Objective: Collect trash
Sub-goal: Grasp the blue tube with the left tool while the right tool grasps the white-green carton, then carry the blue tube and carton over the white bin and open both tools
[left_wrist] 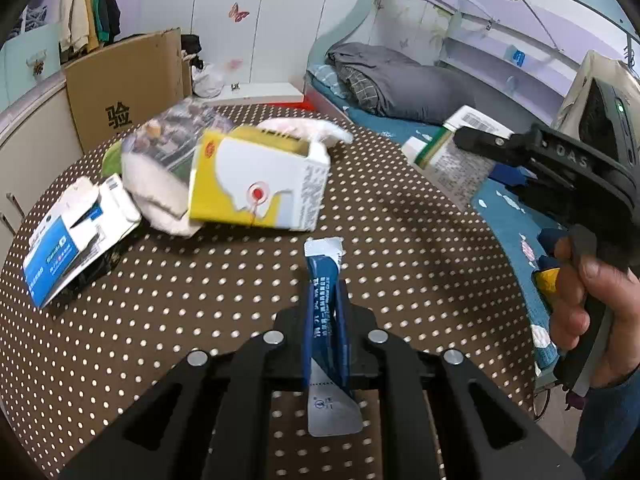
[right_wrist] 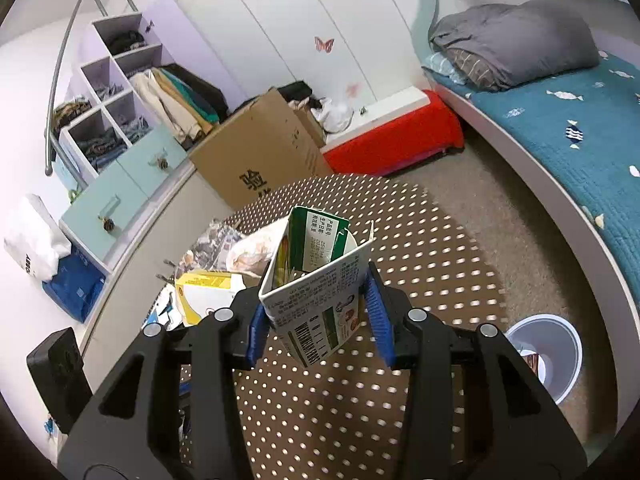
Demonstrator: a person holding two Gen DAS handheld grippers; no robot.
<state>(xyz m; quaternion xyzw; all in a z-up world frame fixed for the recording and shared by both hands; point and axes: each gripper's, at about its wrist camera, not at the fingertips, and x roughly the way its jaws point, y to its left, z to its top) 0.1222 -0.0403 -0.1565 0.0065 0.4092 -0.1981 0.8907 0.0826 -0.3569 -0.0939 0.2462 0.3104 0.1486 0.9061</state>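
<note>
Trash is spread over a round table covered in brown cloth with white dots (left_wrist: pixel 400 240): a yellow and white cardboard box with a red dot (left_wrist: pixel 260 184), a blue and white flattened carton (left_wrist: pixel 68 240) at the left edge, and a crumpled white wrapper (left_wrist: pixel 160 188) lying between these two. A long dark blue foil sachet with white ends (left_wrist: pixel 326 308) is clamped upright between the fully closed jaws of the left gripper (left_wrist: pixel 326 320), above the cloth near the table's front edge. A white and green printed cardboard carton with an open top (right_wrist: pixel 320 280) is pinched between the blue pads (right_wrist: pixel 378 312) of the right gripper (right_wrist: pixel 318 320), whose jaws are set narrow around its sides; the carton is held off the table. In the left wrist view that gripper is seen at the right, gripped by a person's hand (left_wrist: pixel 592 312), with the carton beyond the table's right edge, over a bed with a blue cover (left_wrist: pixel 512 216). A white plastic bin (right_wrist: pixel 548 352) is seen on the carpet right of the table, beside the bed. A large brown cardboard box (right_wrist: pixel 256 152) is seen behind the table.
</note>
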